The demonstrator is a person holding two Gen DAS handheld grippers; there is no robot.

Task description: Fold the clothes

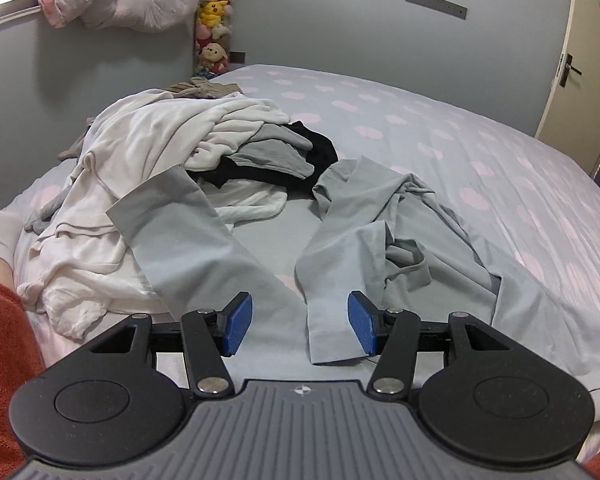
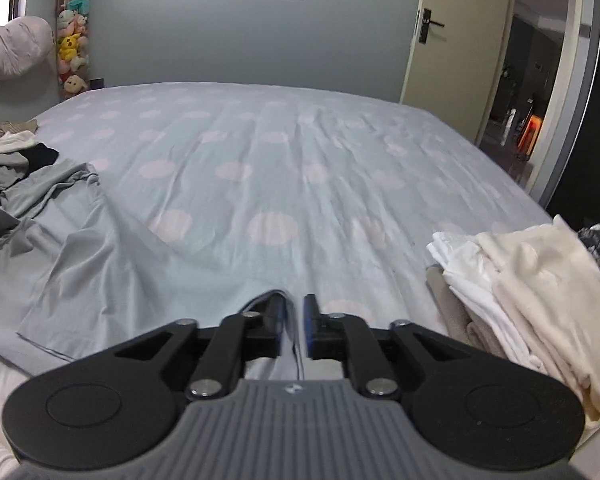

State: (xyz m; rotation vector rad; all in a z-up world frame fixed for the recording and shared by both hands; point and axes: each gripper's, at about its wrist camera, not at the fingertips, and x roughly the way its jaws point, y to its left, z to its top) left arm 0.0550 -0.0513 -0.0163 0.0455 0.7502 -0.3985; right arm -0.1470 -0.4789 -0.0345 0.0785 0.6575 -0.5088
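A light grey long-sleeved garment (image 1: 380, 216) lies crumpled on the bed, one sleeve running toward my left gripper (image 1: 300, 326). That gripper is open, its blue pads on either side of the sleeve's cuff (image 1: 328, 340), just above it. The other sleeve (image 1: 188, 232) lies over a pile of unfolded clothes (image 1: 160, 152). In the right wrist view the same garment (image 2: 80, 248) spreads at the left. My right gripper (image 2: 294, 326) is nearly closed on a pinch of its light grey fabric (image 2: 284, 360).
The bed (image 2: 300, 168) has a pale blue sheet with pink spots. A stack of folded white and cream clothes (image 2: 520, 292) sits at its right edge. An open door (image 2: 440, 40) is behind, soft toys (image 1: 214, 20) hang in the corner.
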